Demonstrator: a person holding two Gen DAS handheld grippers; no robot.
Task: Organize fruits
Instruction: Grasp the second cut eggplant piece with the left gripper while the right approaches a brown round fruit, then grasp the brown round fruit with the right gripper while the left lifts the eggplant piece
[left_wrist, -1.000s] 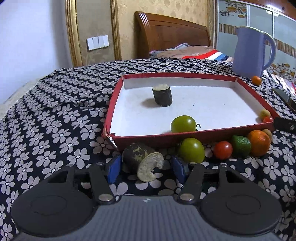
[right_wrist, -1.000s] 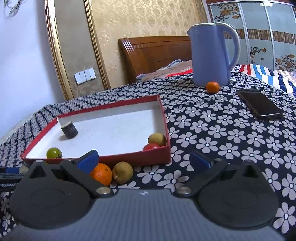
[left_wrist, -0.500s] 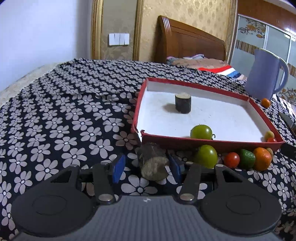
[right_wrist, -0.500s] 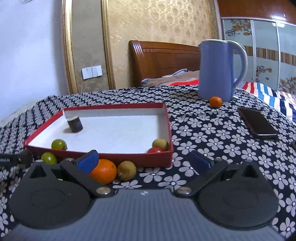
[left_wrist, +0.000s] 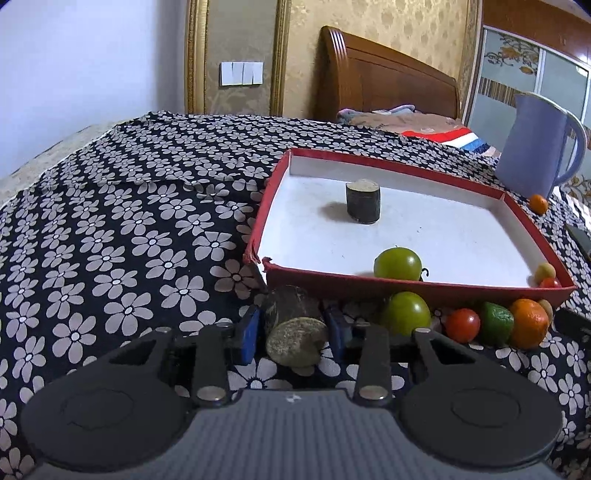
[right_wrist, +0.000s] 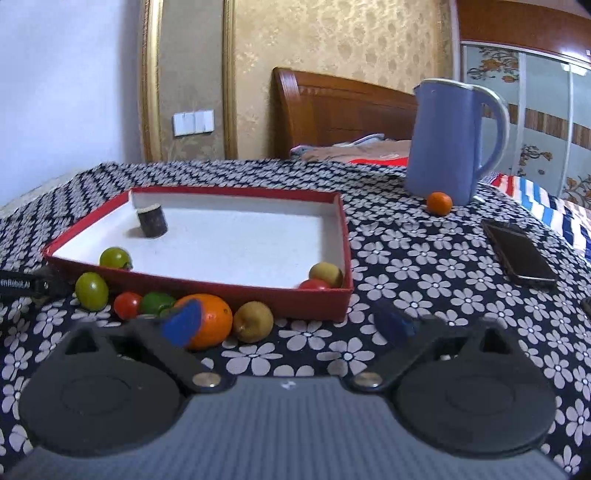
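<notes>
Left hand-held gripper (left_wrist: 291, 330) closing around dark cut stub (left_wrist: 293, 330); right hand-held gripper (right_wrist: 291, 325) spread wide, closing on nothing, beside orange (right_wrist: 208, 319).

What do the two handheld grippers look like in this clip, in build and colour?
The left gripper and the right gripper look alike: a grey ribbed body, two round black housings, black link arms with silver pins, and blue-padded fingers. No sleeve or hand shows. White lettering marks the left gripper's side in the right view.

Two green tomatoes (left_wrist: 398, 263) (left_wrist: 405, 313), two dark cylinders (left_wrist: 363, 201) (left_wrist: 295, 332)
</notes>
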